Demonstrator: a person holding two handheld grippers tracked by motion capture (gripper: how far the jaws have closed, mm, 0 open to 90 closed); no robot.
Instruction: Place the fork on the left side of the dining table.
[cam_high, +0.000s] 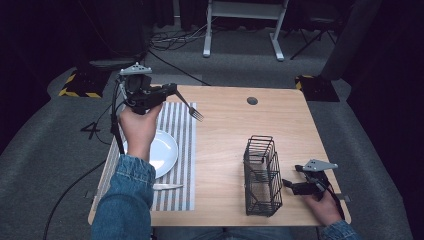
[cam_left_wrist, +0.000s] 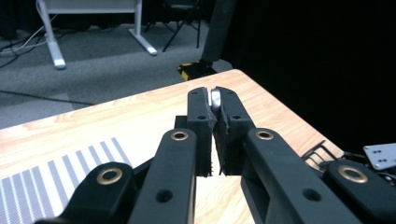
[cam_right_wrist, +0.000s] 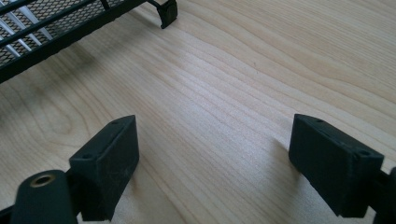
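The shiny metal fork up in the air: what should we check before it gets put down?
1. Left gripper shut on the shiny metal fork: ok.
2. Fork held clear above the striped grey-and-white placemat: ok.
3. Round white plate already on the placemat: ok.
4. Silver table knife lying near the plate: ok.
5. Right gripper open, resting beside the black wire cutlery basket: ok.
6. More cutlery in the basket: cannot tell.

Fork (cam_high: 192, 108): shiny metal.
Table (cam_high: 225, 125): pale wood grain, smooth.
Basket (cam_high: 261, 175): black wire mesh.
Plate (cam_high: 162, 150): glossy white.
Placemat (cam_high: 175, 175): striped cloth.
Gripper pads (cam_right_wrist: 109, 163): matt black plastic.
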